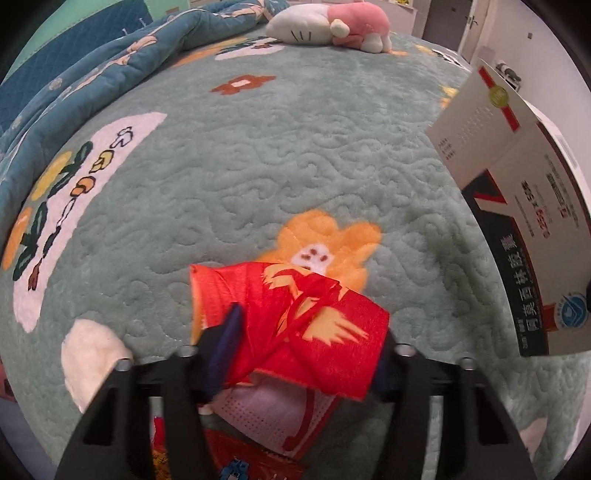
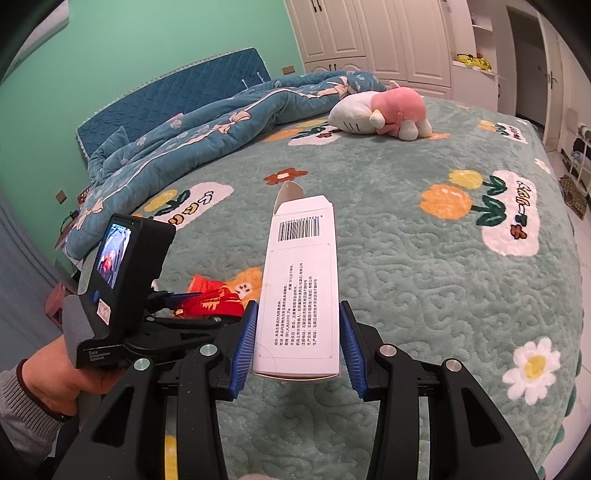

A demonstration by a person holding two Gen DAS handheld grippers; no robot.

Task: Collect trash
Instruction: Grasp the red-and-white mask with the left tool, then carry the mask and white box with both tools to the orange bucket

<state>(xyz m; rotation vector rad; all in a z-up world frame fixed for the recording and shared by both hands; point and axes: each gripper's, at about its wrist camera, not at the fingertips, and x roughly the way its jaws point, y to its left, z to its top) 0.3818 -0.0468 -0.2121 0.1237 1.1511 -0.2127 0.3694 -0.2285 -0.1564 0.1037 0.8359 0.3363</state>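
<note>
My left gripper is shut on a crumpled red and orange wrapper, held just above the green bedspread. A white mask-like piece hangs under it. My right gripper is shut on a white medicine box with a barcode, held above the bed. The same box shows at the right of the left wrist view. The left gripper and the red wrapper show at the left of the right wrist view.
A pink and white plush toy lies at the far side of the bed. A rumpled blue quilt lies by the headboard. White wardrobes and a doorway stand beyond. A red printed packet shows below the left gripper.
</note>
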